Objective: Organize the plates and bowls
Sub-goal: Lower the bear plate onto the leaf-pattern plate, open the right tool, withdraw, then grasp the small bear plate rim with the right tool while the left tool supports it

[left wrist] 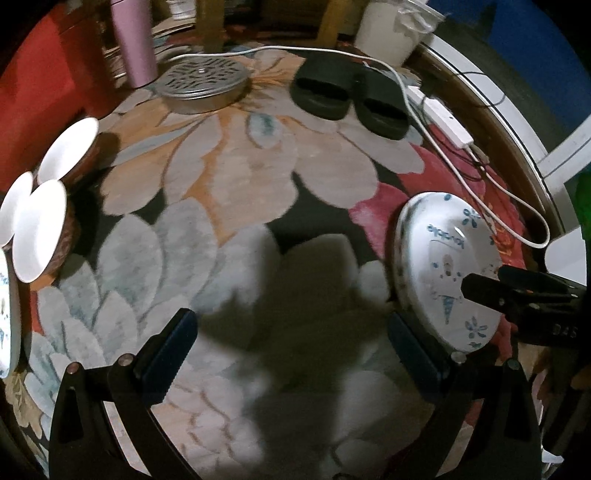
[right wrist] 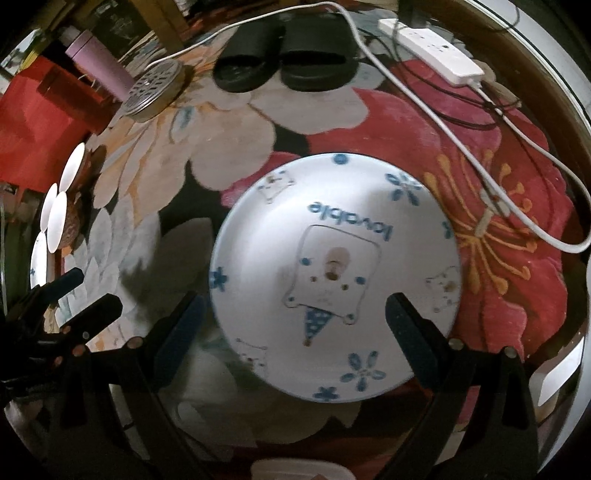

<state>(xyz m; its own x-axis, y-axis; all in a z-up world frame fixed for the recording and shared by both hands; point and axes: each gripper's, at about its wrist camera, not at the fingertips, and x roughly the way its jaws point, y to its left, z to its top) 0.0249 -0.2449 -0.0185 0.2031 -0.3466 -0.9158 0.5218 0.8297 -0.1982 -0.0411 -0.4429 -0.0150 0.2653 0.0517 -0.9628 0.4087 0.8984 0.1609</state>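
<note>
A white plate with blue flowers and the word "lovable" (right wrist: 334, 273) lies on the floral rug, between and just beyond the open fingers of my right gripper (right wrist: 295, 325). It also shows at the right of the left wrist view (left wrist: 439, 266), with the right gripper (left wrist: 517, 295) over its near edge. My left gripper (left wrist: 291, 343) is open and empty above the rug. Three bowls, white inside and brown outside (left wrist: 40, 229), stand in a cluster at the far left, seen small in the right wrist view (right wrist: 59, 214). Another patterned plate's edge (left wrist: 7, 325) shows below them.
A round perforated metal lid (left wrist: 201, 79), a pink tumbler (left wrist: 135, 40) and a pair of black slippers (left wrist: 347, 98) lie at the rug's far side. A white power strip (right wrist: 432, 51) with a white cable (right wrist: 480, 158) runs along the right. A white bucket (left wrist: 391, 29) stands behind.
</note>
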